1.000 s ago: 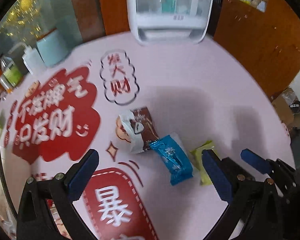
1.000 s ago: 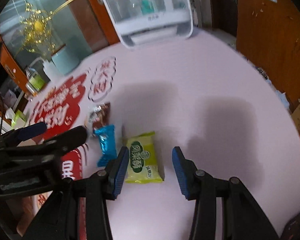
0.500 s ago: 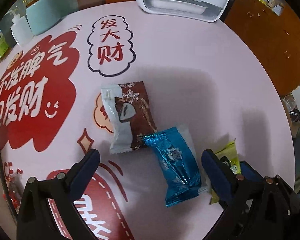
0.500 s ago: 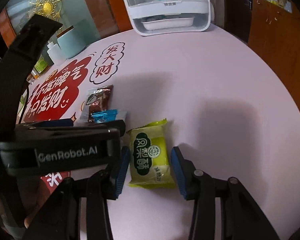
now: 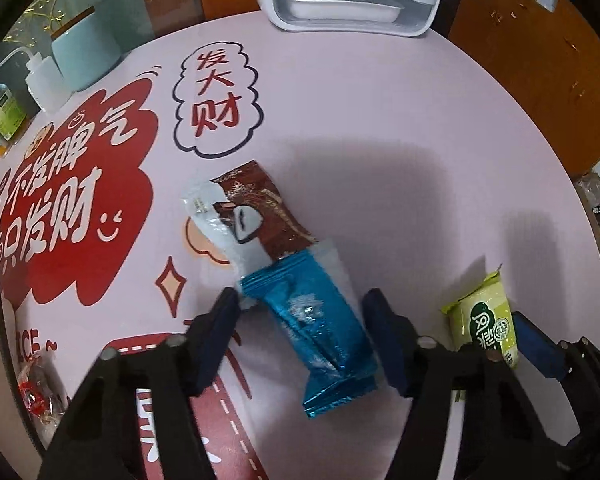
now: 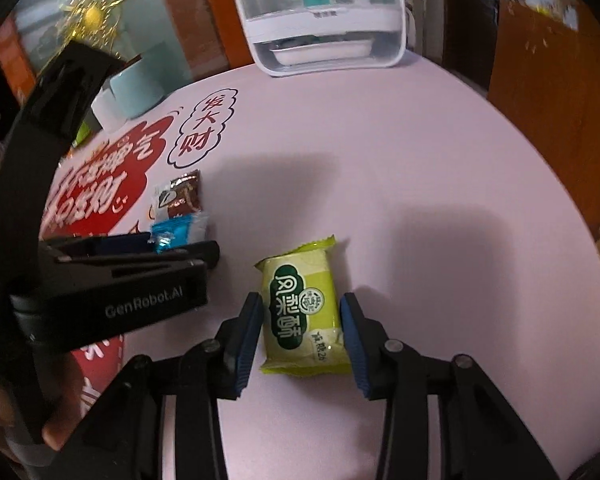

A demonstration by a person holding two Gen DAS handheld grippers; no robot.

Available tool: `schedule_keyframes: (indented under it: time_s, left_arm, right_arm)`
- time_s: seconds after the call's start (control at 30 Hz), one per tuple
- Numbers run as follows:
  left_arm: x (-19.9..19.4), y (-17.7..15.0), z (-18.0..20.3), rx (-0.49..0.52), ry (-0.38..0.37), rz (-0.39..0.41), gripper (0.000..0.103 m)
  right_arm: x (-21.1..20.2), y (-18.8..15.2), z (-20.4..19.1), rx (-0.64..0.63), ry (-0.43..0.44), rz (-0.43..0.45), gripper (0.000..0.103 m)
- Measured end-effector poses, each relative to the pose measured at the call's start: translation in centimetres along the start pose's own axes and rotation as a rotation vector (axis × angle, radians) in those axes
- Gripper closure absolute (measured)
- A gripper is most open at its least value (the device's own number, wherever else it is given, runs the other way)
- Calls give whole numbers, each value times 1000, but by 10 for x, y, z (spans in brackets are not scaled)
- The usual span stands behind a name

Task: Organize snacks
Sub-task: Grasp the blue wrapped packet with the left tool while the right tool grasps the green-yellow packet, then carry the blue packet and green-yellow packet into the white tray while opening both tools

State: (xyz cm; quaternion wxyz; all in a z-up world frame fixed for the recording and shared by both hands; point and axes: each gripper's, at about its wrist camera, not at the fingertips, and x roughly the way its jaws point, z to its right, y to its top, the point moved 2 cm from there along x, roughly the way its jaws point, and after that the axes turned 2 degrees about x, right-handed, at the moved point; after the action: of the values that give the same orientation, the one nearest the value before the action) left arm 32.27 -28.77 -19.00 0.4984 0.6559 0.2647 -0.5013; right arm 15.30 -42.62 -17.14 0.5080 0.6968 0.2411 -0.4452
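Pink table (image 5: 400, 112) with red lettering, left fingers closing around blue packet (image 5: 320, 320), right astride green packet (image 6: 304, 312).

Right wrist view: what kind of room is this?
Probably an office break area or reception, not a lab: a round pink table with red slogan prints, a white countertop appliance, wood-panelled walls.
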Motion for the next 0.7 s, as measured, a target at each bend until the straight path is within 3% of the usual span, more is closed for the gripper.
schedule_keyframes:
  time_s: [0.1, 0.33, 0.53, 0.7]
  left_arm:
    - [-2, -2, -5, -8, 2, 6, 64]
    - [-7, -15, -12, -9, -34, 37, 68]
    - [-15, -34, -29, -50, -58, 76, 69]
    - [-37, -50, -52, -103, -83, 123, 69]
  right_arm:
    - [5, -3, -4, -21, 6, -25, 59]
    - [9, -8, -20, -117, -99, 5, 61]
    - [8, -6, -18, -87, -108, 24, 65]
    - [-1, -6, -25, -91, -51, 59, 65]
